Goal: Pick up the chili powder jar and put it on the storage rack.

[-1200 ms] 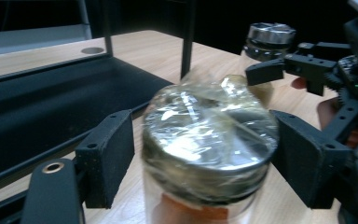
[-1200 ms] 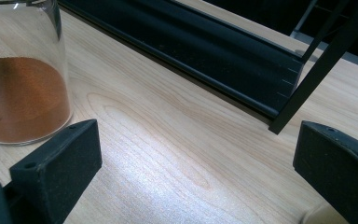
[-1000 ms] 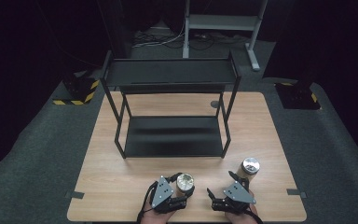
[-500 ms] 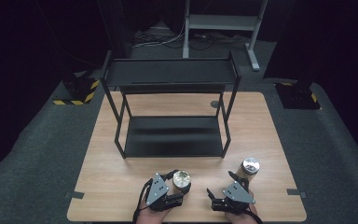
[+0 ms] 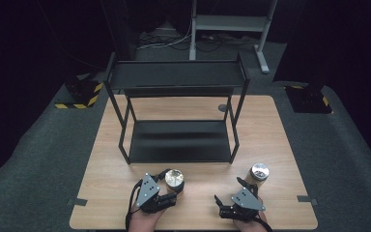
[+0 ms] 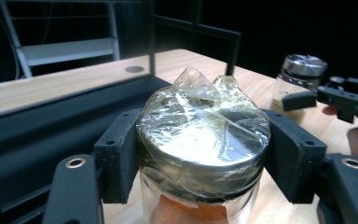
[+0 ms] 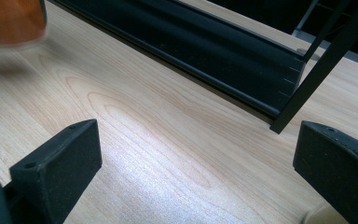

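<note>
Near the front edge of the wooden table (image 5: 101,159), left of its middle, the left gripper (image 5: 166,193) has its two black jaws clamped on the neck of a glass jar (image 5: 174,180), just under the metal lid. In the left gripper view the pads press on both sides of that jar (image 6: 203,140), whose silver lid is wrapped in crinkled clear film bunched into a peak at the far rim, and orange-brown contents show through the glass below the lid. In the high view the jar sits just in front of the black two-tier metal shelf rack (image 5: 176,140), which stands on the middle of the table with its lower tray near the jar and its upper tray toward the back edge. Farther right, near the front edge, the right gripper (image 5: 229,198) lies low over bare wood, its jaws standing wide apart with nothing between them; the right gripper view shows the two pads at the lower corners with plain table grain between them and the front rail and a leg of the rack beyond. Just beyond that gripper, toward the front right corner, a second glass jar with a silver lid (image 5: 259,173) stands upright on the table, apart from the jaws.
</note>
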{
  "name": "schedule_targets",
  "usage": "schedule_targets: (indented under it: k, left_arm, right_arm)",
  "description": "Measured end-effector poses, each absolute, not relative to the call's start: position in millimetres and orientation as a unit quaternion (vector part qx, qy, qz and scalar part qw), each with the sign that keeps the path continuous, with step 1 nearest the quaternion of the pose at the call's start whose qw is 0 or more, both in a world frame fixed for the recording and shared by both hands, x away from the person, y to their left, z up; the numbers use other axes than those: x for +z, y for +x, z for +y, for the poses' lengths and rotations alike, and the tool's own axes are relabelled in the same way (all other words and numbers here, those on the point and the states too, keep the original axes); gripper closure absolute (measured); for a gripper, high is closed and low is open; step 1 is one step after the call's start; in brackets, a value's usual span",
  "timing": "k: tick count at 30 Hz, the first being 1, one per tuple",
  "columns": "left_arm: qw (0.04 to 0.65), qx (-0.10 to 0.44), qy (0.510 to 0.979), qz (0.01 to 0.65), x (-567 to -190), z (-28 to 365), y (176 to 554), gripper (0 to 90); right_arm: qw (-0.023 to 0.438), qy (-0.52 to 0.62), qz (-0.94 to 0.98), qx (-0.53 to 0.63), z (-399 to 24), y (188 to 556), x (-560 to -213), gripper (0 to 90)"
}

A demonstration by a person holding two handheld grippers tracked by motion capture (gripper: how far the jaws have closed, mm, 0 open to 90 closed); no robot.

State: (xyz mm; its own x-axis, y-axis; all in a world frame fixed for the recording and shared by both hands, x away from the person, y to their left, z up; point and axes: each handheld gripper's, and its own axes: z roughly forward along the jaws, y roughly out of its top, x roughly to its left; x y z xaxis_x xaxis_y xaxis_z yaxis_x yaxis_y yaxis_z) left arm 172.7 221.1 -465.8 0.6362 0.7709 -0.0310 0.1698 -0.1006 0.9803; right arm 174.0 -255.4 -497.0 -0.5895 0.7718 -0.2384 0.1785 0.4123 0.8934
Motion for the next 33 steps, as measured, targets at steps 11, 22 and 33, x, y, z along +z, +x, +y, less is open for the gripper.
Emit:
schedule_targets:
  k: [11, 22, 33]
  left_arm:
    - [0.581, 0.291, 0.676, 0.348, -444.5, 239.9, 173.6, 34.1]
    - [0.585, 0.295, 0.665, 0.358, -428.5, 252.8, 182.1, 34.1]
    - [0.589, 0.315, 0.653, 0.358, -404.4, 262.3, 190.8, 34.1]
  right_arm:
    - [0.334, 0.306, 0.774, 0.443, -254.0, 173.5, -496.6, 0.0]
    - [0.334, 0.304, 0.774, 0.443, -254.3, 173.6, -496.8, 0.0]
    - [0.332, 0.305, 0.773, 0.445, -255.3, 173.8, -496.9, 0.0]
